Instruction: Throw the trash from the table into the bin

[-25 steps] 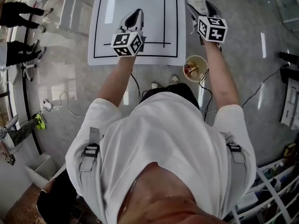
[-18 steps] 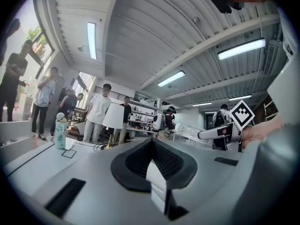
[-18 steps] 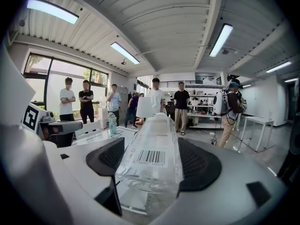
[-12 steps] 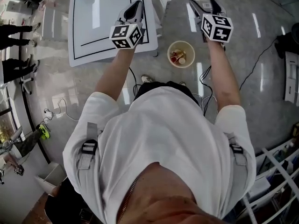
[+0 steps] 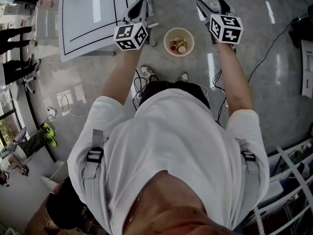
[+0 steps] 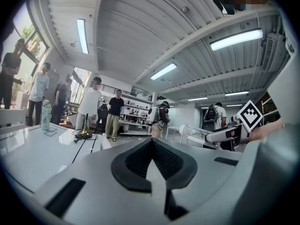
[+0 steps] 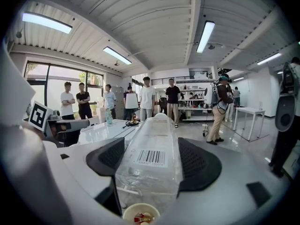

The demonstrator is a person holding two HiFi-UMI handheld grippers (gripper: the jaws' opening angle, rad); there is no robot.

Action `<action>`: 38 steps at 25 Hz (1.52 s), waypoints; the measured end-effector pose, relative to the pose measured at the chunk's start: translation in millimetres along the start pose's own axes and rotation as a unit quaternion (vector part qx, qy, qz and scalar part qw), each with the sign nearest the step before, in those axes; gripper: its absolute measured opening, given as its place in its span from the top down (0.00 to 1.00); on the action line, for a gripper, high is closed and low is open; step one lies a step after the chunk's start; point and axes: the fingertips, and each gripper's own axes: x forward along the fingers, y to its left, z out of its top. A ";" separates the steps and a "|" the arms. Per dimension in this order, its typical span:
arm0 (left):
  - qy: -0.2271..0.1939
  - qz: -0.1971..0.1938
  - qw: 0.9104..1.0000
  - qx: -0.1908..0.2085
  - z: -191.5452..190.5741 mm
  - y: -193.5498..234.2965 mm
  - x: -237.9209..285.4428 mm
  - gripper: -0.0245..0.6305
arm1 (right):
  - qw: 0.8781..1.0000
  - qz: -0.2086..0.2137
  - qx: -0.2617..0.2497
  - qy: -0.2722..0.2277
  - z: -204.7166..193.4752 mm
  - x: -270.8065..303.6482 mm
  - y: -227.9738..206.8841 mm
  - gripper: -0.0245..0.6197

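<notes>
The right gripper is clamped on a clear plastic bottle with a barcode sticker; the bottle hides the inner sides of the jaws, and in the head view the top edge cuts off its far end. The left gripper has its jaws pressed together with nothing between them. The round tan bin with trash inside sits at the bottom middle, under the bottle, half cut off; the white table with black lines lies at the upper left.

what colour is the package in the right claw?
Clear, see-through plastic package with a white barcode label; shows best in the right gripper view.
</notes>
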 end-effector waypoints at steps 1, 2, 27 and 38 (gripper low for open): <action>0.006 0.002 1.000 -0.002 -8.3 -8.1 -3.2 0.95 | 1.000 0.001 0.004 0.007 -11.4 -7.3 -3.3 0.39; 0.013 0.004 1.000 -0.005 -17.7 -13.8 -6.5 0.95 | 1.000 0.001 0.008 0.014 -23.7 -12.8 -4.9 0.39; 0.269 0.030 0.959 -0.080 -389.1 11.0 -51.7 0.95 | 0.957 0.034 0.094 0.271 -414.9 39.0 46.6 0.39; 0.314 0.037 0.944 -0.088 -554.4 50.1 -39.5 0.95 | 0.936 0.043 0.103 0.334 -594.1 102.9 52.9 0.39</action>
